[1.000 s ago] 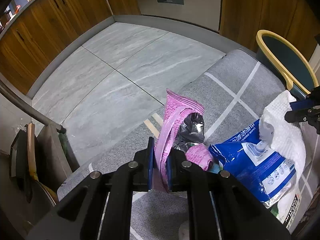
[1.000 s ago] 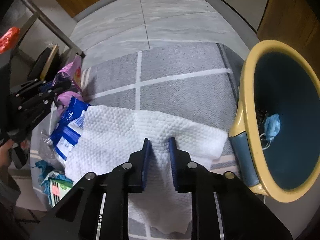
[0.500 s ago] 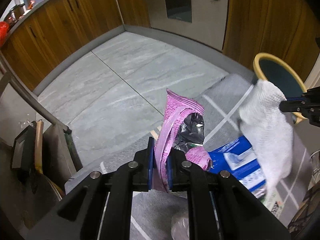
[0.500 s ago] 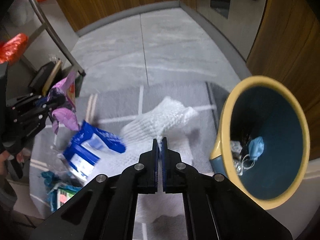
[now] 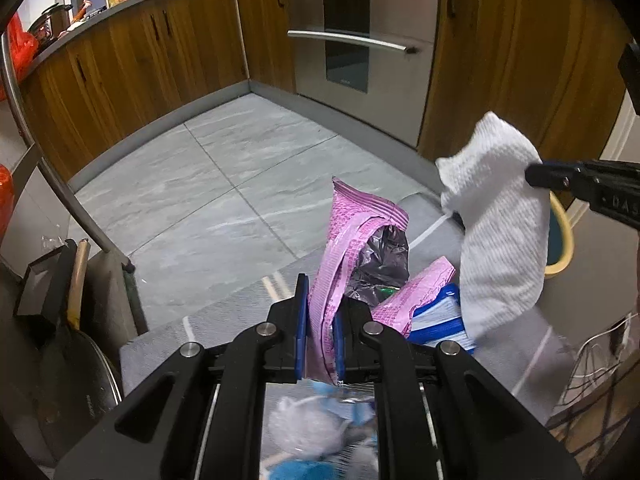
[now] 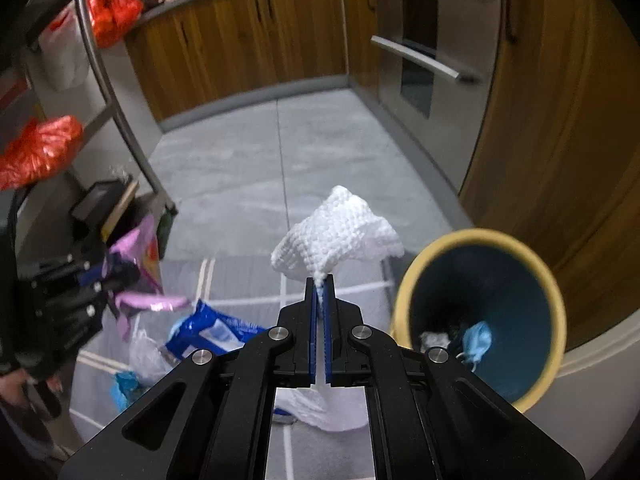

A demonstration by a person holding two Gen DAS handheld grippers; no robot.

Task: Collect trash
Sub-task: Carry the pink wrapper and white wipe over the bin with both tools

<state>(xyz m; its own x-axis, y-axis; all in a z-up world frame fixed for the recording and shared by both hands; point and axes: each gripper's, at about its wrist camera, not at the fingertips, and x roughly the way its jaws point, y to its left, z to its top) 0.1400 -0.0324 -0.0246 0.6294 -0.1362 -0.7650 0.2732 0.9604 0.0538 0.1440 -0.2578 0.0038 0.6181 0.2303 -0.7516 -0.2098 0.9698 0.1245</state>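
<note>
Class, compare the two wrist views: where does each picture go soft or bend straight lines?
Left wrist view: the litter under the left hand-held gripper is smeared; the oven handles bow. Right wrist view: the red bags and pink wrapper at the left edge blur; the paper towel stays crisp.

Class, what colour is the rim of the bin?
Yellow, around a dark blue inside; the bin shows best in the right wrist view.

Kitchen's got a grey tiled floor (image 5: 224, 184), wood cabinets (image 5: 132, 68), a steel oven (image 5: 360, 36), and a grey rug (image 6: 248, 280).
</note>
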